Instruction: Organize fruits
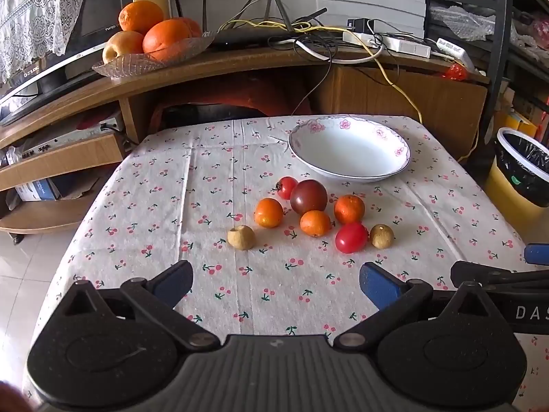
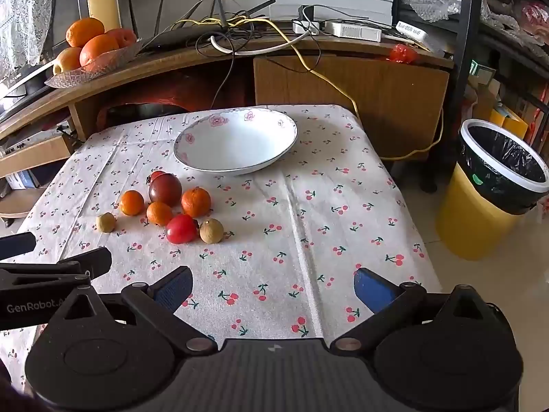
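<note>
White ceramic bowl w/ pink flower rim [image 1: 350, 149] [image 2: 236, 144] sits empty at far side of cherry-print cloth table [image 1: 212, 158] [image 2: 343, 206], fruit cluster just in front of it, apart from bowl.

Fruit count, 8 total:
- 1 dark purple-brown round tomato [image 1: 308, 196] [image 2: 165, 189], mid cluster.
- 2 red tomatoes: small one [image 1: 286, 187] [image 2: 157, 175] behind, touching dark tomato; larger one [image 1: 350, 237] [image 2: 181, 229] at near edge.
- 3 small oranges: [image 1: 268, 212] [image 2: 131, 202], [image 1: 315, 223] [image 2: 159, 213], [image 1: 349, 208] [image 2: 195, 202].
- 2 tan round longans: [image 1: 241, 237] [image 2: 105, 222] off alone on left, [image 1: 381, 236] [image 2: 211, 230] just beside larger red tomato.

Left gripper [image 1: 276, 285], blue-padded fingers spread wide over bare cloth, holding nothing. Right gripper [image 2: 272, 285] likewise spread, empty.

View differences: left wrist cam catches right tool's black arm at right edge w/ letters "DAS"; right wrist cam catches left tool at left edge w/ "GenRobot.A" readable. Right cam shows whole yellow bin w/ black liner [image 2: 494, 189] beside table; left cam only part of it [image 1: 521, 175].

Further back: glass dish of large oranges + 1 yellowish apple [image 1: 151, 41] [image 2: 92, 51] on wooden shelf, 3 oranges visible; tangled cables, white power strip [image 1: 387, 42] [image 2: 353, 31]. Screen edge in left cam w/ partly legible "TV" lettering, rest too small.
</note>
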A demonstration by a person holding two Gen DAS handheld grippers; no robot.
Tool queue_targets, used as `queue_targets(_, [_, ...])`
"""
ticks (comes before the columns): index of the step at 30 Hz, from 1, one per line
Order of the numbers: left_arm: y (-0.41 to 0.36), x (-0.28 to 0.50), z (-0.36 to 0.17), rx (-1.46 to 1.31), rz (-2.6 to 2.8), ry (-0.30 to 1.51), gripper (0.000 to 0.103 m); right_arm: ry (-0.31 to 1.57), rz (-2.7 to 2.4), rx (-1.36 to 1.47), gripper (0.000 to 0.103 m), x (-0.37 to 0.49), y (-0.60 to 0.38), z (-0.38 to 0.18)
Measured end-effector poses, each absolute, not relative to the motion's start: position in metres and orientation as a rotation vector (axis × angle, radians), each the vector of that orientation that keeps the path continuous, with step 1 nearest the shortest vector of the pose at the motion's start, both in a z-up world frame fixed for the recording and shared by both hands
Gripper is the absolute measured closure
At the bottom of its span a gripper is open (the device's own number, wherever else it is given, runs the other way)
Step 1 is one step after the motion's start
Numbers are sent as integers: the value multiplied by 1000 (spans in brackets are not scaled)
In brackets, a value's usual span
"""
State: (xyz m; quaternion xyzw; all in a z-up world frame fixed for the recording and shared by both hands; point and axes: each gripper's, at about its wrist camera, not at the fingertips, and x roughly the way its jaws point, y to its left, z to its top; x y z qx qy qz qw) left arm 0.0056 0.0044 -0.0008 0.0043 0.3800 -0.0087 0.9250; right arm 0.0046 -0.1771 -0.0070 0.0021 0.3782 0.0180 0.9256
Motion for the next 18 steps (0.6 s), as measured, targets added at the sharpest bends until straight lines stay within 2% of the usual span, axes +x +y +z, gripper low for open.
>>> queue_targets(18, [1, 3, -6, 27, -2, 762, 0, 797, 44, 7, 8, 8, -174, -15])
